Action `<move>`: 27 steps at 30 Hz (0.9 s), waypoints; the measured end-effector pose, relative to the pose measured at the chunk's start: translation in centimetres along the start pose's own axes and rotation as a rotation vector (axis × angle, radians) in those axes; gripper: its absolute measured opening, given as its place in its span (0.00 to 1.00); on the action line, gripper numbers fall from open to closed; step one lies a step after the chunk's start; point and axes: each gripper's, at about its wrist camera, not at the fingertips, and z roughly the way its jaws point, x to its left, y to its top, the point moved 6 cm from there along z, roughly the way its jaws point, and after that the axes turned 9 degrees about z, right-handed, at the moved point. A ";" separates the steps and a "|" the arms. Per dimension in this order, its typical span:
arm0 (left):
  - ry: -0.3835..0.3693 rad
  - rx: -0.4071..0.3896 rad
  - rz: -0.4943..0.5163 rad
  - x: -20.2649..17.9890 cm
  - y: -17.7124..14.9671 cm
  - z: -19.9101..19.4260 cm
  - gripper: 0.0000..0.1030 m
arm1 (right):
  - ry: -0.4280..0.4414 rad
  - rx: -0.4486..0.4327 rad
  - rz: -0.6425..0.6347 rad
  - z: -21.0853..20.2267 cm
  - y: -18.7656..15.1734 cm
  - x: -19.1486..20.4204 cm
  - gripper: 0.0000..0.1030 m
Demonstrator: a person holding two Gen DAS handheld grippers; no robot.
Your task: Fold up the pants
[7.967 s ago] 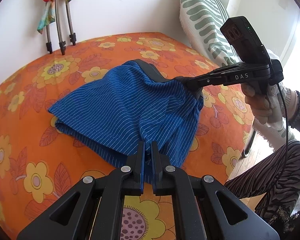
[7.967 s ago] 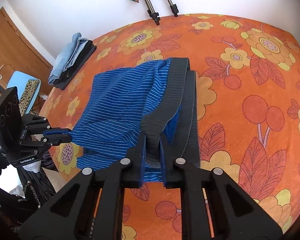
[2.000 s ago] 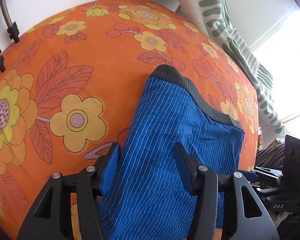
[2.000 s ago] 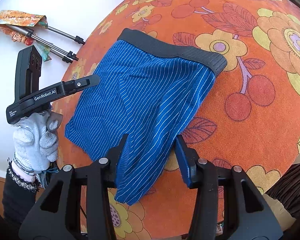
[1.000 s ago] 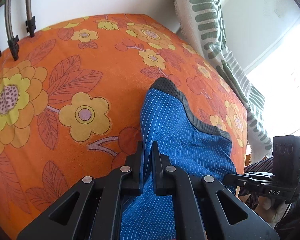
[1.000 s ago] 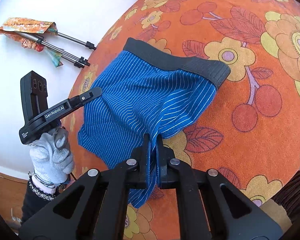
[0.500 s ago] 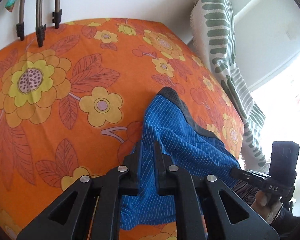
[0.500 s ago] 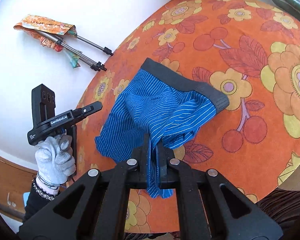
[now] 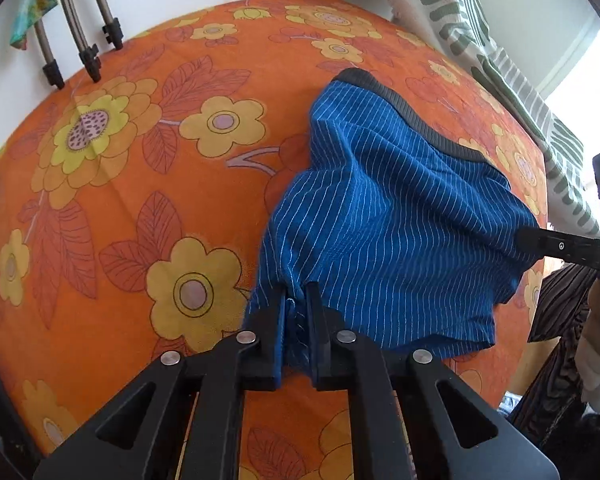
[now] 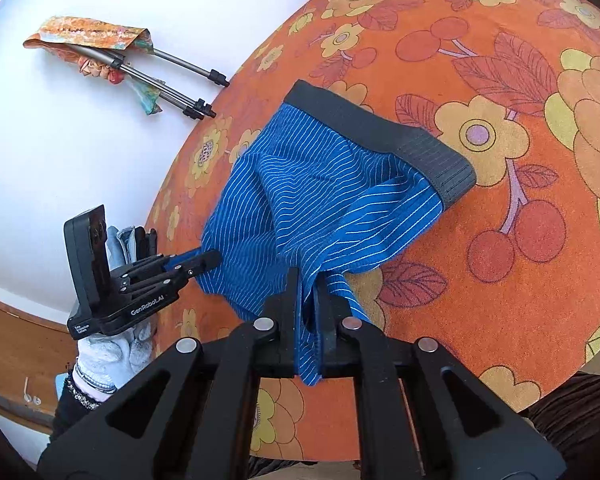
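Blue pinstriped shorts [image 9: 388, 220] with a dark grey waistband [image 9: 416, 120] lie partly lifted over the orange flowered tablecloth [image 9: 140, 200]. My left gripper [image 9: 298, 300] is shut on one hem corner of the shorts. My right gripper [image 10: 308, 284] is shut on the other hem corner of the shorts [image 10: 320, 200]. The waistband [image 10: 380, 132] rests on the cloth at the far end. Each gripper shows in the other's view: the right one [image 9: 540, 245] at the right, the left one [image 10: 204, 261] at the left. The fabric sags between them.
Tripod legs [image 9: 84, 32] lean against the white wall behind the table, with a colourful cloth [image 10: 88, 36] on them. A green-striped white textile [image 9: 480, 40] hangs at the far right. The table edge [image 10: 500, 412] is near me.
Both grippers closed on the hem corners about a second ago and have since lifted them up and back toward me. The waistband has stayed on the cloth.
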 end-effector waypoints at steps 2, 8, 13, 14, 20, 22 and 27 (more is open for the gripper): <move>-0.015 -0.028 -0.046 0.9 0.1 -0.3 0.08 | 0.007 0.008 0.018 -0.1 0.0 -0.1 0.06; -0.062 -0.050 -0.175 4.7 0.0 -1.1 0.08 | -0.032 0.044 0.005 0.4 -0.3 -0.6 0.30; 0.037 -0.040 -0.158 5.4 -0.6 -1.7 0.25 | -0.095 0.103 -0.011 1.2 -1.2 -1.7 0.35; 0.066 -0.039 -0.144 5.1 -0.7 -2.1 0.40 | -0.102 0.100 -0.016 0.9 -1.1 -1.9 0.35; 0.027 -0.132 -0.040 -0.4 -1.2 -5.6 0.46 | -0.105 0.030 0.001 -1.4 2.3 -2.9 0.41; 0.007 -0.146 0.024 -3.7 -1.2 -5.9 0.46 | -0.100 0.017 0.001 -1.7 3.4 -3.0 0.41; -0.073 -0.152 0.137 -11.6 -1.6 -4.9 0.46 | -0.127 0.037 0.027 -0.8 5.7 -4.4 0.41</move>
